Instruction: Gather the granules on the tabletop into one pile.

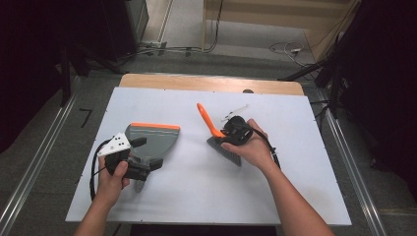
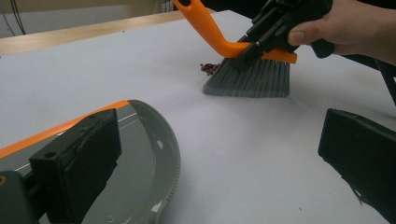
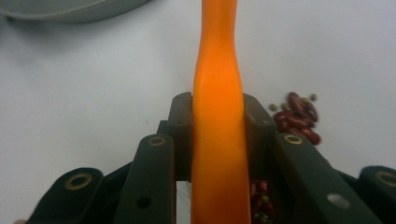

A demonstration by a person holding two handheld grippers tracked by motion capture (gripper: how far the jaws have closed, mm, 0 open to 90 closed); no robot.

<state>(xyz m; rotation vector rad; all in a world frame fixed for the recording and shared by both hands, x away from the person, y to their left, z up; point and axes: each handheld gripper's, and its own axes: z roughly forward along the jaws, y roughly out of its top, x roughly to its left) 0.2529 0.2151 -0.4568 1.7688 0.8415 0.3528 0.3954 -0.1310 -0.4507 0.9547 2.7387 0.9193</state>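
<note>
With the right gripper (image 3: 218, 135) clamped on the orange-handled grey-bristled plastic brush (image 2: 247, 77) and the left gripper (image 2: 219, 158) spread beside the grey orange-edged plastic dustpan (image 2: 154, 154), low, short strokes seemed best for the small red beans (image 3: 298, 117).

A white table top (image 1: 295, 162) with a bare wooden strip (image 1: 211, 82) along its far edge fills the frame's middle, with cables (image 1: 287, 48) on the grey floor at upper right.

Dustpan (image 2: 154, 154) handle — hidden under hand
</note>
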